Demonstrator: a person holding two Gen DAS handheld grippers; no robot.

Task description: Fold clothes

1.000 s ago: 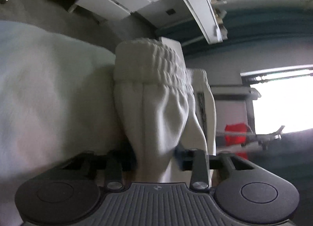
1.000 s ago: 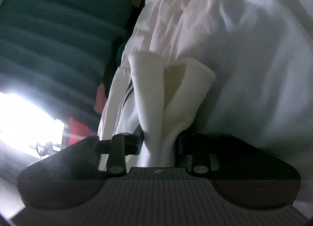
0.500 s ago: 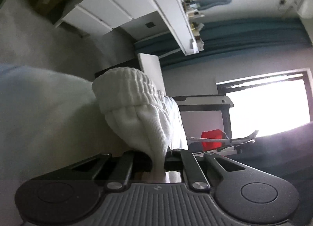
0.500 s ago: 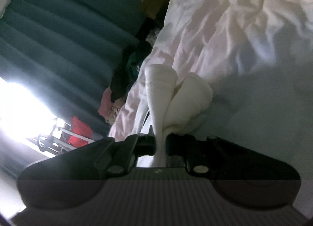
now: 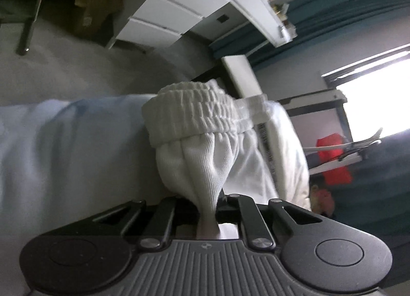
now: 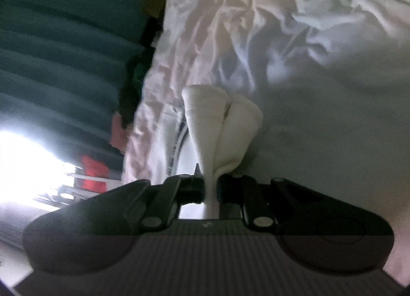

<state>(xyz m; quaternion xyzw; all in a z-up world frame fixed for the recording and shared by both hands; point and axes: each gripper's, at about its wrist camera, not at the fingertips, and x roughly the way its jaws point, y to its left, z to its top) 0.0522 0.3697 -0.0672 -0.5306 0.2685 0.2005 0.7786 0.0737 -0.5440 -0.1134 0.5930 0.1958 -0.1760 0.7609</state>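
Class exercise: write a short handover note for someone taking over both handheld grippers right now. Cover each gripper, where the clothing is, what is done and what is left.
Left gripper: jaws shut on the white garment, pinching gathered fabric just below its ribbed elastic band.
Right gripper: jaws shut on another bunch of white cloth, probably the same garment.
Position: the garment is lifted beside the bed sheet, which is rumpled further off.
Done: both grasps are secure.
Left: no finished fold is visible; lay the garment flat on the sheet, fold it, then release.
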